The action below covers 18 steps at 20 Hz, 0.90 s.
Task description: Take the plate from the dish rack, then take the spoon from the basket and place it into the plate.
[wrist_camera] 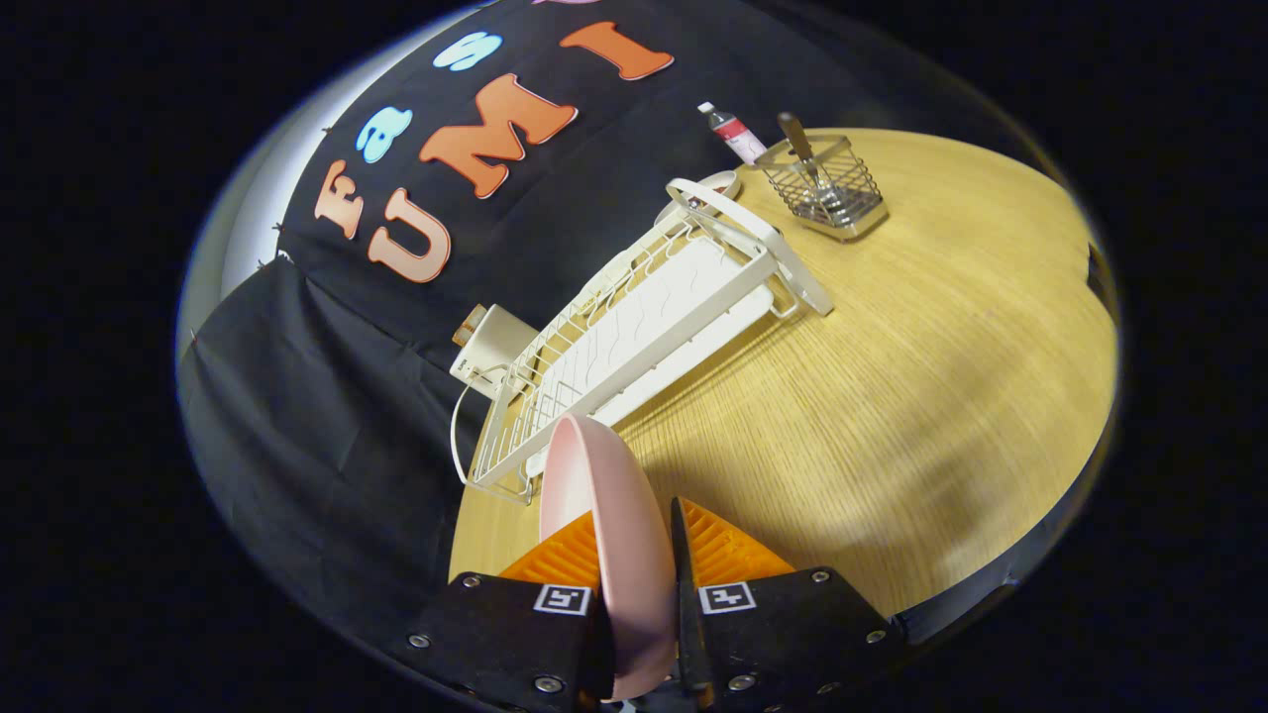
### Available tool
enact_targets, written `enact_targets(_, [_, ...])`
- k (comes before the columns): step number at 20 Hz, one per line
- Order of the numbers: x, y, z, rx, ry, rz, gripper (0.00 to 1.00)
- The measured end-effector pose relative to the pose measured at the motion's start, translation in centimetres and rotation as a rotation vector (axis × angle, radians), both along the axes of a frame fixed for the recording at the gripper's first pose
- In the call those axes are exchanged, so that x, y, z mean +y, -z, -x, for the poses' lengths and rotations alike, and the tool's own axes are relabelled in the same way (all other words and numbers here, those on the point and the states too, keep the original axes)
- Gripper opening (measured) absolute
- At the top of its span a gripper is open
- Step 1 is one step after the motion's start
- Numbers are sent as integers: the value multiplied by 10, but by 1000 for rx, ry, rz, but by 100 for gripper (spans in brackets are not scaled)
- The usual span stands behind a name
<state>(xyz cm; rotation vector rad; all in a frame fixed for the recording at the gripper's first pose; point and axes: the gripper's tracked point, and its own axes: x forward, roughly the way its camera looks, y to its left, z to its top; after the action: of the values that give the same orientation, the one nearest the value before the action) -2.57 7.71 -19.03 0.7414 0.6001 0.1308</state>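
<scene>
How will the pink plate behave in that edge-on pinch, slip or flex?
The plate, held on edge between the fingers, looks rigid, so flex is unlikely. Its smooth, glossy surface may slip or pivot. It would probably chip if dropped on the table.

So my one camera rides on my hand-held gripper, looking forward along the two fingers, rolled pretty hard sideways. It sits above the worktop, right up against the pink plate pinched between the fingers, with the dish rack just ahead and the basket way beyond.
</scene>
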Motion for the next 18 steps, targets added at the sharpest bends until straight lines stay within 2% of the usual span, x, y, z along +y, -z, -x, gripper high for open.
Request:
enact_targets(5, [8,19,-9,33,14,-84,25])
enact_targets(15, [9,33,-22,95,26,-92,28])
enact_targets(18, [-1,36,-20,90,23,-23,45])
